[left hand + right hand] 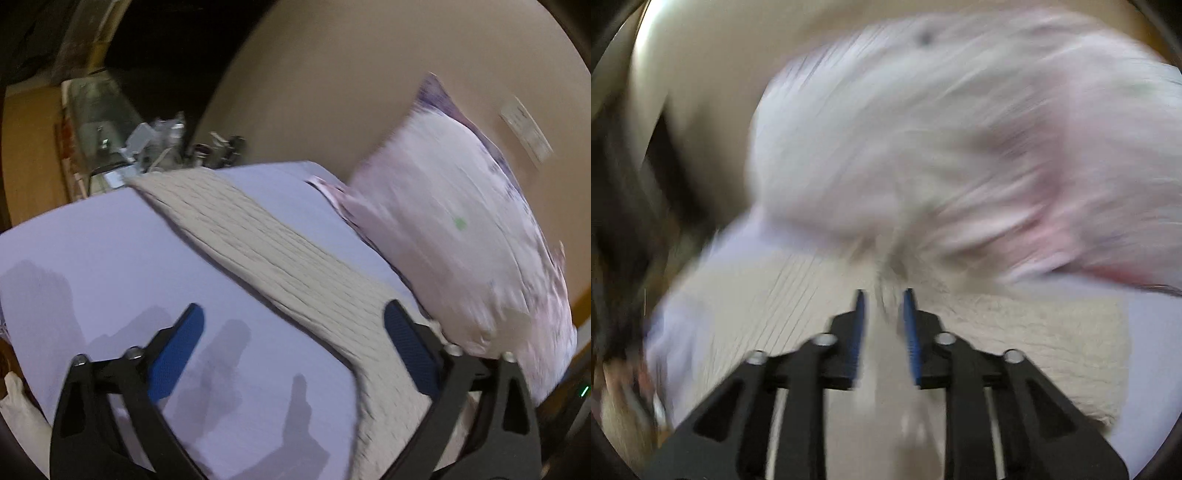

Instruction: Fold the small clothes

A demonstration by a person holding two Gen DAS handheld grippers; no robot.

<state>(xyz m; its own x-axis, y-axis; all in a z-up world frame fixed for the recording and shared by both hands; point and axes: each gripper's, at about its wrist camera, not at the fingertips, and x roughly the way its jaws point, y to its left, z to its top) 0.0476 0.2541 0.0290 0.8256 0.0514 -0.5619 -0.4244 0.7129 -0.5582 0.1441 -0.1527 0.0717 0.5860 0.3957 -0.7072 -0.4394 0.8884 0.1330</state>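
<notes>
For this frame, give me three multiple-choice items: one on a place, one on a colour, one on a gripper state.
1. Where does the beige knit garment lie?
A. On the lavender sheet
B. Inside a drawer
C. On a chair

2. What colour are the left gripper pads?
A. Red
B. Blue
C. Yellow

3. How does the left gripper stand?
A. Shut on the pillow
B. Shut on the sheet
C. Open, holding nothing

Key: 1 A, the knit stretches across the sheet. 2 B, both pads show blue. 3 C, its jaws stand wide apart above the cloth.
</notes>
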